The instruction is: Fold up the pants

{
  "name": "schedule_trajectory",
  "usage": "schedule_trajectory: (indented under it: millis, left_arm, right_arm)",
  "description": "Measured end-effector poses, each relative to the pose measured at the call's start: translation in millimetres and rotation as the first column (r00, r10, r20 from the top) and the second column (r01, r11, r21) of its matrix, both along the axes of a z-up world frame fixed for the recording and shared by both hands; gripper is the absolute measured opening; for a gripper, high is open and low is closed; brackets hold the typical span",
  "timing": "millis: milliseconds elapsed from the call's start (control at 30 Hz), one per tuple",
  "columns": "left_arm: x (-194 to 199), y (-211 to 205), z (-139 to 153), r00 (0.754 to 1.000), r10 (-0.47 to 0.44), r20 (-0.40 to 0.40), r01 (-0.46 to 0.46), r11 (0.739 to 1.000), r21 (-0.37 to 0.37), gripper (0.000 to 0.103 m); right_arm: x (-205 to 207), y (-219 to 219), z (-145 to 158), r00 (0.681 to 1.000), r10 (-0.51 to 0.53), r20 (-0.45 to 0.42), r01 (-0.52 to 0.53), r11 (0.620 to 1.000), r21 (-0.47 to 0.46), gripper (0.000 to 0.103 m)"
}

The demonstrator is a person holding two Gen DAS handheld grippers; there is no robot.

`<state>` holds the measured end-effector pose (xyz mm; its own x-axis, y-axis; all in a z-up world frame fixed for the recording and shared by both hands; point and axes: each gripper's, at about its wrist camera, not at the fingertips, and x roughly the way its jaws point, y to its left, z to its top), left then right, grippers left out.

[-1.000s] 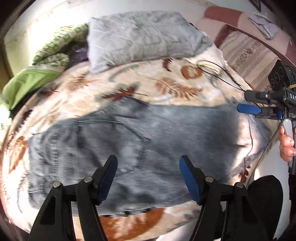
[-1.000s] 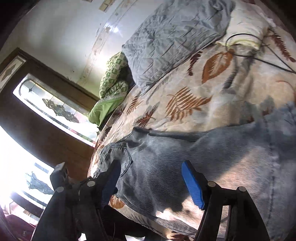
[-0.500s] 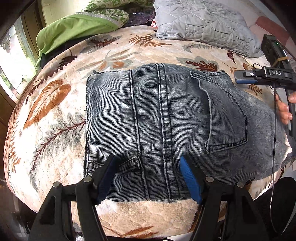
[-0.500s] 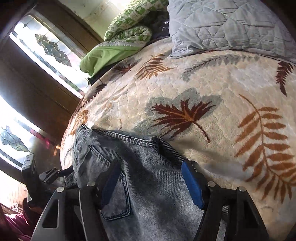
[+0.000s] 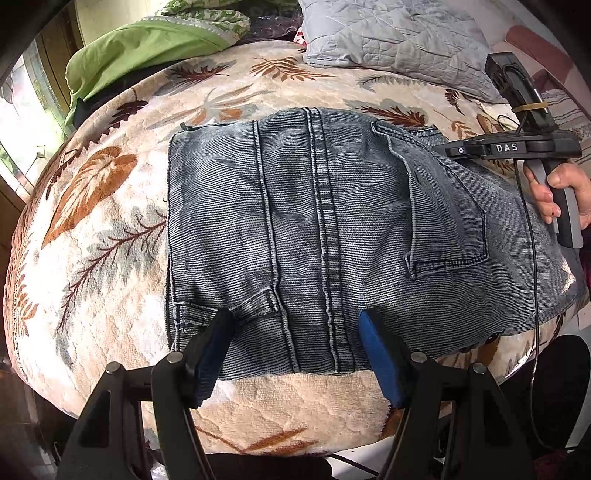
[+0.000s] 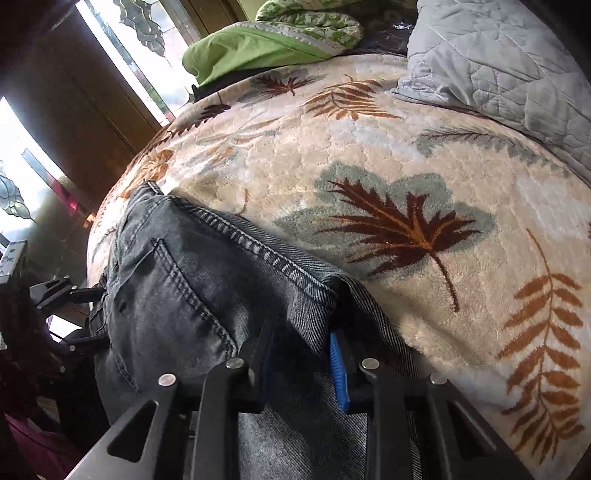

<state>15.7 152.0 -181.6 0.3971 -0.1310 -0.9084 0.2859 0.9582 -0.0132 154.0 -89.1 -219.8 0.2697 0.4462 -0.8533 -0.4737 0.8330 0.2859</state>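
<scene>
**Q:** Where do the pants (image 5: 325,229) lie, and how are they oriented?

**A:** They lie flat on the bed (image 5: 110,229), already doubled into a broad block. In the left wrist view the block fills the centre of the leaf-patterned blanket. Its seams run from 12 o'clock to 6 o'clock, while its long axis runs from 9 o'clock to 3 o'clock. The back pocket (image 5: 443,214) sits toward 3 o'clock.

**Q:** What is each gripper doing?

**A:** The left gripper (image 5: 295,354) has its jaws wide apart, straddling the near edge of the denim at 6 o'clock and holding nothing. Whether its pads touch the cloth cannot be told. The right gripper (image 6: 301,363) has its jaws drawn close together, clamped on a bunch of denim at the waistband corner (image 6: 325,288). In the left wrist view that same tool appears at 2 o'clock, over the far corner by the pocket.

**Q:** Which relation governs the coming move?

**A:** Probably the pairing of corners along the long axis. The right gripper holds the 3 o'clock end, so the likely fold carries that end toward the 9 o'clock edge (image 5: 170,221). The left gripper is nearer that 9 o'clock edge and could pin it.

**Q:** What else is on the bed?

**A:** A grey quilted pillow (image 5: 399,33) at 12 o'clock and a green cloth (image 5: 147,44) at 11 o'clock, both well apart from the pants.
</scene>
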Motion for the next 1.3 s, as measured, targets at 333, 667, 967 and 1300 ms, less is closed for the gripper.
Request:
schedule_trajectory:
  millis: [333, 667, 967, 1300]
  left_arm:
    - [7, 16, 19, 0.996, 0.071, 0.052, -0.070, 0.997, -0.019, 0.066]
    - [-1, 9, 1, 0.999, 0.028, 0.029, -0.030, 0.997, 0.064, 0.066]
    - [-8, -29, 50, 0.991, -0.039, 0.131, 0.041, 0.999, -0.018, 0.066]
    - [-17, -160, -13, 0.944, -0.331, -0.002, 0.327, 0.933, 0.151, 0.066]
  right_arm:
    - [22, 15, 4, 0.987, -0.128, 0.098, 0.136, 0.987, -0.087, 0.003]
    - [19, -33, 6, 0.962, -0.274, -0.017, 0.272, 0.942, 0.199, 0.004]
    - [-96, -145, 55, 0.939, -0.343, -0.008, 0.339, 0.926, 0.167, 0.004]
    - [-231, -208, 7, 0.906, -0.410, -0.109, 0.398, 0.910, -0.114, 0.005]
